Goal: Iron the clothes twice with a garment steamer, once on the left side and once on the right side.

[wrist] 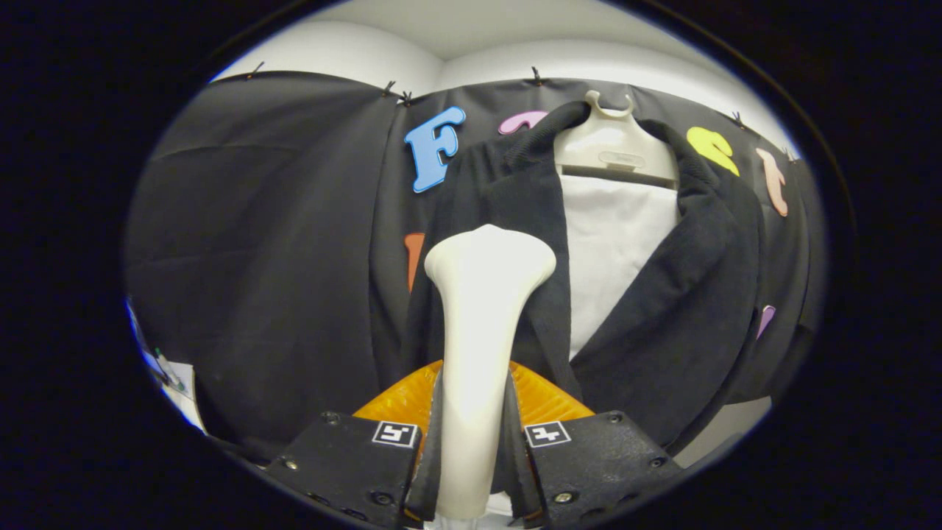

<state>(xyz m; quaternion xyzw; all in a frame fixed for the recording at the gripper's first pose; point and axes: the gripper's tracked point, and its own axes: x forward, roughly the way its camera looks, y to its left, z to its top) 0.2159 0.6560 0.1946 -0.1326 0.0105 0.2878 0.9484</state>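
Note:
My gripper (471,442) is shut on the handle of a cream garment steamer (482,331), which stands upright between the fingers. Its wide head (489,258) rests against the left front panel of a black jacket (684,294). The jacket hangs open on a cream hanger (614,143) against the booth's black cloth wall, with a white lining or shirt (614,243) showing between its lapels. The steamer head sits just left of the left lapel, at about chest height. The steamer hides the lower part of the left panel.
Black cloth wall (257,243) spreads to the left of the jacket, clipped along a white upper wall. A white surface with small items (173,379) shows low at the left. Pale floor or wall (728,430) appears below the jacket's right hem.

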